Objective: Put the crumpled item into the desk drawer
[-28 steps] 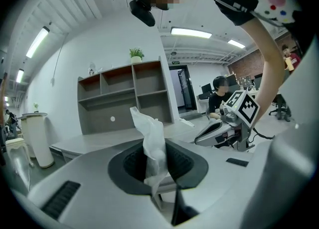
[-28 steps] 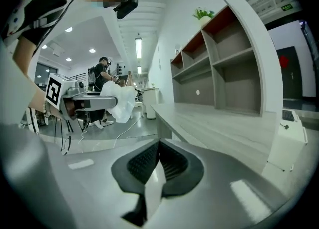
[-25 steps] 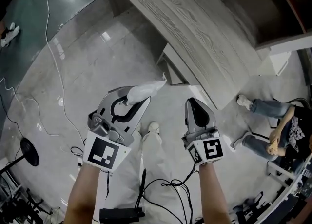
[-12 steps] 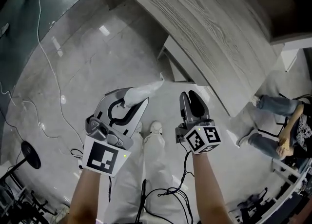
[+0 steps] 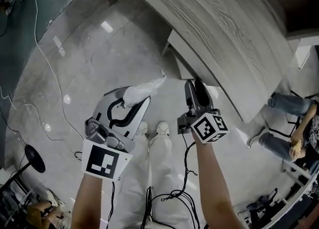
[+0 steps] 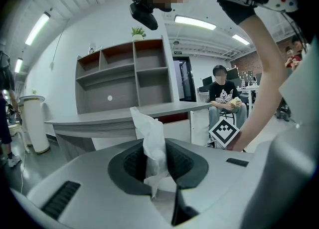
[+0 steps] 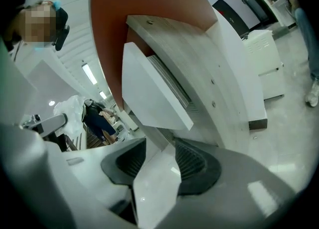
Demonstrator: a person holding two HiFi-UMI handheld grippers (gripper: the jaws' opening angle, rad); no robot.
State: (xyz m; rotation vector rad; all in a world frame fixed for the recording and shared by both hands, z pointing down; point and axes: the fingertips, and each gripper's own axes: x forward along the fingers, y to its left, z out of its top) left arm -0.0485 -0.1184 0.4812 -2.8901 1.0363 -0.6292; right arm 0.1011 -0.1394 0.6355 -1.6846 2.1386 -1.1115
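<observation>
Left tool (image 5: 135, 95): I see it clamped on the crumpled item (image 5: 144, 89), with the dark pads (image 6: 185, 162) pressing it from both sides.
Crumpled item: a white, tissue-like wad, pinched at its lower end. The rest of it (image 6: 151, 138) sticks out past the jaw tips toward the worktop (image 5: 224, 18). It is held in the air, outside the drawer (image 5: 188, 54).
Right tool (image 5: 195, 87): the jaws have just been opening and stand wide apart in its own view (image 7: 155, 169). Nothing is between them.
Drawer: a pale box (image 7: 149, 88) under the worktop's edge, ahead of the right tool. I cannot tell how far out it is.
Worktop: grey wood grain, running diagonally across the head view.
Floor (image 5: 84, 63): glossy and pale, with cables (image 5: 174, 193) trailing by my feet.
</observation>
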